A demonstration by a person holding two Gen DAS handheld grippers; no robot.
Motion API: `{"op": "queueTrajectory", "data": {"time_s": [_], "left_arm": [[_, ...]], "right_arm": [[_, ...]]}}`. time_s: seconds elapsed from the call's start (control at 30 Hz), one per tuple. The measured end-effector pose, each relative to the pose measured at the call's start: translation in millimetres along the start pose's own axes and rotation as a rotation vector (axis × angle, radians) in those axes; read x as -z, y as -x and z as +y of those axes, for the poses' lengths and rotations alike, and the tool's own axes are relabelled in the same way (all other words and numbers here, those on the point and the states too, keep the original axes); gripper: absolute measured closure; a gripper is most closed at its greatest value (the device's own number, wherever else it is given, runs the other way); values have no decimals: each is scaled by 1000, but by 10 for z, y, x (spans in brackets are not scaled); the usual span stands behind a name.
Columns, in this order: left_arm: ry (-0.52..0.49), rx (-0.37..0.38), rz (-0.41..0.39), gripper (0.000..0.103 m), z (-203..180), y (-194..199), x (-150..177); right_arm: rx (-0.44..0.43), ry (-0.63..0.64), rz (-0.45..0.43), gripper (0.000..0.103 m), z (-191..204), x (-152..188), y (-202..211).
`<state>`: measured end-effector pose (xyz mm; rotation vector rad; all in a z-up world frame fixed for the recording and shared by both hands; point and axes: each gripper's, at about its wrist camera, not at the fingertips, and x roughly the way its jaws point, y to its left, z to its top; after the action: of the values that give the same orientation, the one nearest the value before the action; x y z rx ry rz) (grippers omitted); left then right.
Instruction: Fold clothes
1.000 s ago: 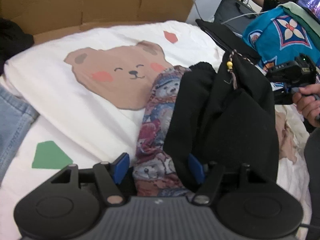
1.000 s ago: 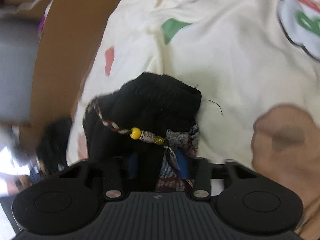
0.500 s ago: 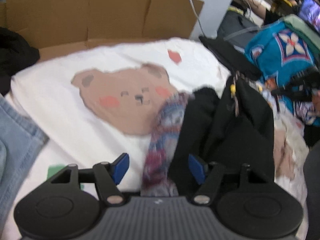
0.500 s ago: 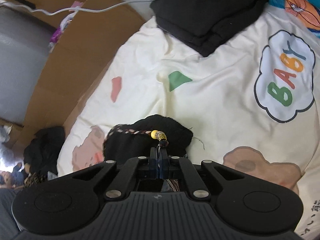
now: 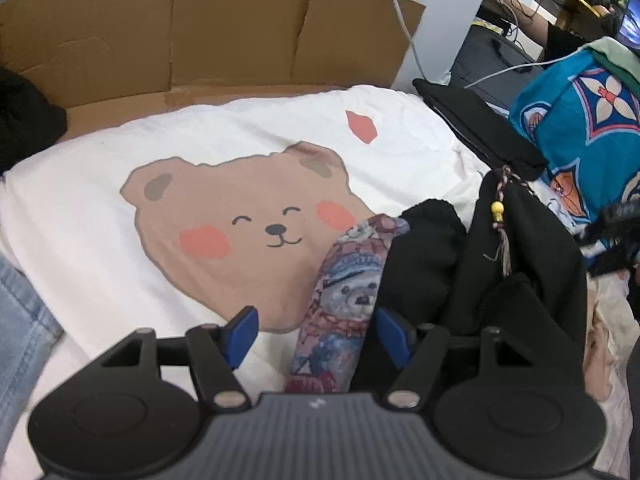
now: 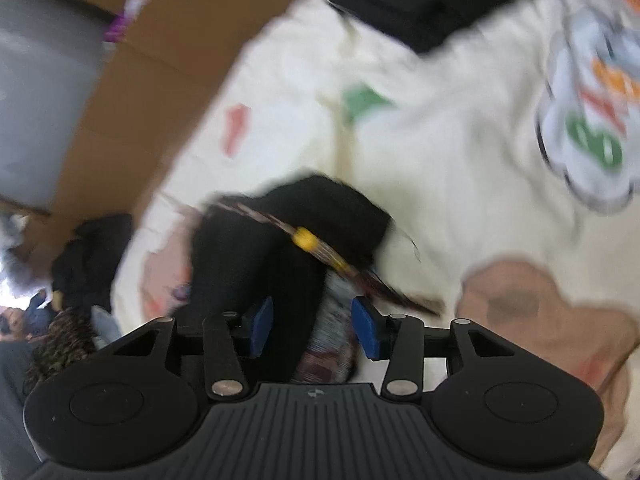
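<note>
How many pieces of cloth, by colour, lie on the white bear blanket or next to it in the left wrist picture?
Black: 3, the black garment, the folded black pile, the black heap
Blue denim: 1, jeans
Teal patterned: 1, teal cloth
Total: 5

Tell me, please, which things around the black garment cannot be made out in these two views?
- Right wrist view: motion blur smears the lettered cloud print; its letters are unreadable.
- Left wrist view: the black garment covers the bear-print lining beyond one strip.
- Both views: the gripper bodies hide the garment's near edge.
</note>
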<state>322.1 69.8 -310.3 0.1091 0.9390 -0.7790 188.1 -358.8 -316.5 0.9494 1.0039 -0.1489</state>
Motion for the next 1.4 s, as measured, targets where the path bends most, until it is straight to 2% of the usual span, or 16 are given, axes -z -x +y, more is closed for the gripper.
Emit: {"op": "queueTrajectory", "data": {"time_s": [0.13,0.33,0.43,0.47,0.5,0.67,0.73,0.87,0.93,0.97,1.0,1.1,1.23,1.3,1.4], "left_arm": [[1,3,16,35,15,-64,-2],[-1,13,-4,44,-9,-119,-55],[-8,23,-19,54,-42,-90,-106],[-14,28,-27,62,-56,-62,-128],[-28,32,-40,65,-73,-15,-155],[-69,23,-52,65,-53,126,-279],[-74,13,-38,65,-16,115,-319],[-22,42,-29,65,32,-37,-416],[7,67,-12,60,3,-191,-462],[22,83,0,50,-25,-267,-476],[37,99,8,44,-52,-334,-486],[21,115,30,44,-188,-503,-496],[-18,103,98,41,-310,-681,-470],[-51,70,129,32,-354,-746,-449],[-59,61,142,29,-365,-788,-446]], "right_arm": [[-5,3,32,52,-18,128,-188],[-7,22,18,52,-15,154,-148],[1,46,3,52,-18,111,-62],[4,55,-3,52,-17,95,-27],[5,73,-11,52,-5,82,16],[-18,143,-36,51,-31,88,119],[-16,107,-42,51,-111,92,113],[-61,-15,-51,51,-263,109,42],[-84,-65,-41,51,-311,140,-23],[-92,-81,-34,51,-322,156,-62],[-98,-87,-33,51,-314,172,-96],[-134,-90,-37,50,-285,169,-197],[-122,-99,-35,47,-273,145,-332],[-116,-104,-34,45,-267,133,-399],[-122,-99,-43,41,-244,137,-463]]}}
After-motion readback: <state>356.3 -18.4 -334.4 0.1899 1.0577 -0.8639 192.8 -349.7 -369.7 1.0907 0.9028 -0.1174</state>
